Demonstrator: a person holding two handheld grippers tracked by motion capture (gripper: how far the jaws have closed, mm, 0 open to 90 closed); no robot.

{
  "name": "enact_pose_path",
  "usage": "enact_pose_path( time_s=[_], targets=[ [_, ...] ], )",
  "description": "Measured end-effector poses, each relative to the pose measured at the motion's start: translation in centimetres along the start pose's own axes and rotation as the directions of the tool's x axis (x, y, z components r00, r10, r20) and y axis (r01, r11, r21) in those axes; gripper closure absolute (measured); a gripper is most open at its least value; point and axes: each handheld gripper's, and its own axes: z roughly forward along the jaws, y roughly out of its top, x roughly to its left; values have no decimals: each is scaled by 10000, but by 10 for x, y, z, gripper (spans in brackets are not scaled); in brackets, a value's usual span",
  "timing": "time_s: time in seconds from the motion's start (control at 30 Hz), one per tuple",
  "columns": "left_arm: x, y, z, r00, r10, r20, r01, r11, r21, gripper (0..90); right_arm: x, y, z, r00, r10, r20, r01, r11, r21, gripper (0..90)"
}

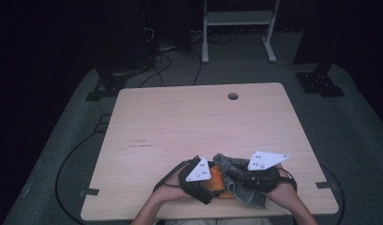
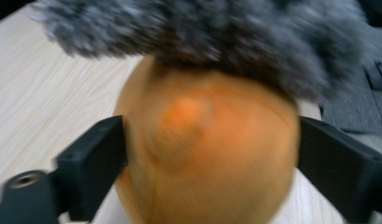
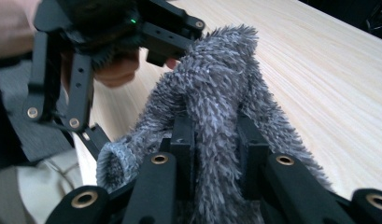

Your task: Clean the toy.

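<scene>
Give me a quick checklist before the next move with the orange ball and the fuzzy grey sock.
1. Right tool clamped on the fuzzy grey sock: ok, both jaws press into the fabric.
2. Left tool on the orange ball: ok, the ball sits between its jaws, which touch it on both sides.
3. Sock reaches the ball: ok, in the left gripper view the grey pile lies over the ball's top.
4. Sock opening faces the ball: cannot tell, the picture is blurred there.
5. Free room on the table: ok, bare wood lies ahead of both hands.
6. Work close to the near edge: not ok, it sits right at the table's near edge.
</scene>
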Motion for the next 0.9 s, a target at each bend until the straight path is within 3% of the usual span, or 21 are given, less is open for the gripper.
enact_pose_path(
  time_s=[0.07,0.17,0.27,0.37,0.43,0.57,0.73,0.83,0.9],
  targets=[
    [-3,2,3,9998,128,-131,-128,9999,-22,88,0,-1,-1,10000,19,77,-19,10000,-47,718],
    [-1,-1,1,9997,114,-207,-118,9998,-162,193,-5,-4,-3,9994,190,305,-183,9996,-233,715],
    [1,-4,0,9998,94,-171,-96,9999,-139,213,-16,-13,-4,9960,857,263,-842,9951,-523,718],
    [1,-5,-1,9996,199,-176,-201,9997,-100,216,-32,-27,-8,9844,1748,208,-1730,9824,-700,718],
    [2,-7,-2,9999,129,-113,-131,9998,-168,215,-36,-33,-11,9801,1920,510,-1885,9798,-663,717],
    [4,-9,-2,10000,77,-43,-77,9999,-96,200,-38,-36,-13,9682,2448,525,-2393,9665,-927,716],
    [8,-15,-7,10000,-63,75,63,10000,16,192,-21,-22,-9,9815,1797,658,-1719,9790,-1099,710],
    [8,-15,-6,9999,-141,64,141,9999,22,192,-25,-28,-6,9787,1915,741,-1837,9778,-1011,709],
    [8,-14,-5,10000,-69,60,68,10000,45,193,-33,-35,-8,9722,2265,589,-2202,9705,-984,708]
  ],
)
